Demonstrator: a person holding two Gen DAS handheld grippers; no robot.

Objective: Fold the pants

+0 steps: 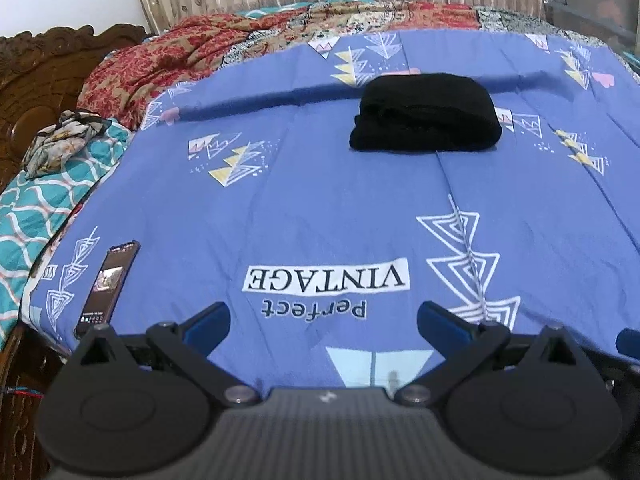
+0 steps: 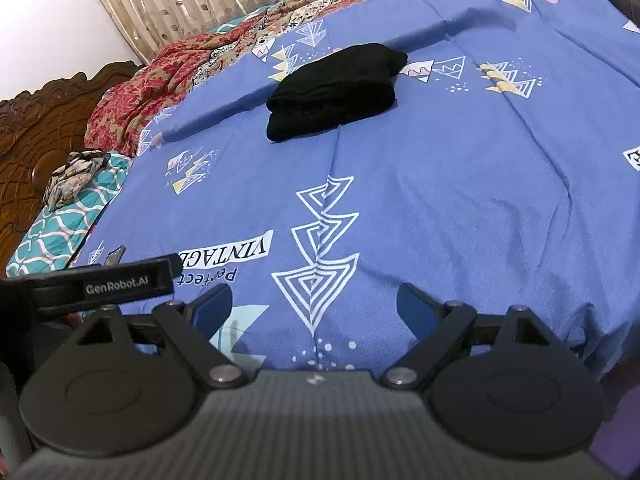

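Observation:
Black pants (image 1: 426, 114) lie folded into a compact bundle on the blue printed bedsheet (image 1: 320, 208), far from both grippers. From the right wrist view the same pants (image 2: 334, 90) sit toward the upper middle of the sheet (image 2: 440, 200). My left gripper (image 1: 323, 316) hovers over the near edge of the bed, open, with nothing between its blue pads. My right gripper (image 2: 314, 304) is also open and empty, held over the near edge. The left gripper's body (image 2: 120, 280) shows at the left of the right wrist view.
A phone (image 1: 110, 280) lies on the sheet at the near left corner. A crumpled patterned cloth (image 1: 64, 142) rests on a teal pillow (image 1: 36, 216) by the carved wooden headboard (image 1: 36, 92). A red floral blanket (image 1: 168, 60) is bunched along the far side, before curtains.

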